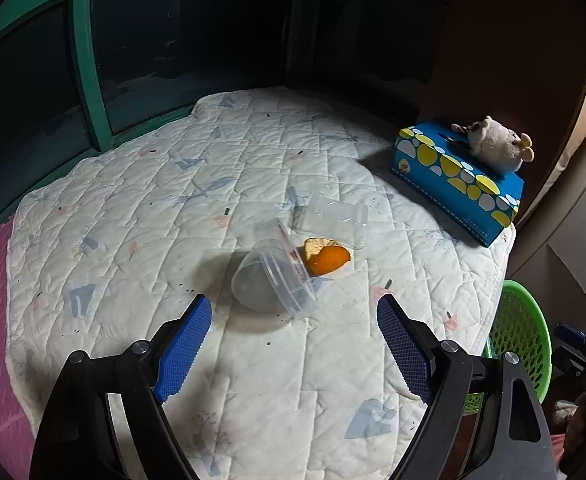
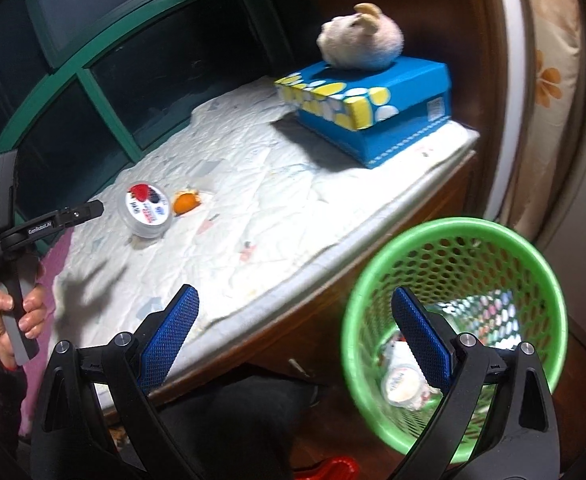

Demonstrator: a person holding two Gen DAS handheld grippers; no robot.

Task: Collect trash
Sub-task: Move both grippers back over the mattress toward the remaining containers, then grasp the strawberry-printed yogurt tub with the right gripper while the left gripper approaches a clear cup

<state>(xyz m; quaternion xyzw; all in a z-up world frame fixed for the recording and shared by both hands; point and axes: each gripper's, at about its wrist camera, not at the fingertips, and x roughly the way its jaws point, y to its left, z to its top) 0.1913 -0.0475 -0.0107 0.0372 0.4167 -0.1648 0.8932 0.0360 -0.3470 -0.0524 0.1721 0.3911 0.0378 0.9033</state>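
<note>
Your left claw is spread wide, low in the frame, just short of the clear plastic lidded cup lying tipped at frame centre. Straddle its round body squarely, then carry it to the green mesh basket; your right claw hangs spread, empty.

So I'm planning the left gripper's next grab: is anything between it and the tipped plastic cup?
Nothing visible. The left gripper is open, and only bare quilt lies before the plastic cup. The orange peel sits beyond the cup.
</note>
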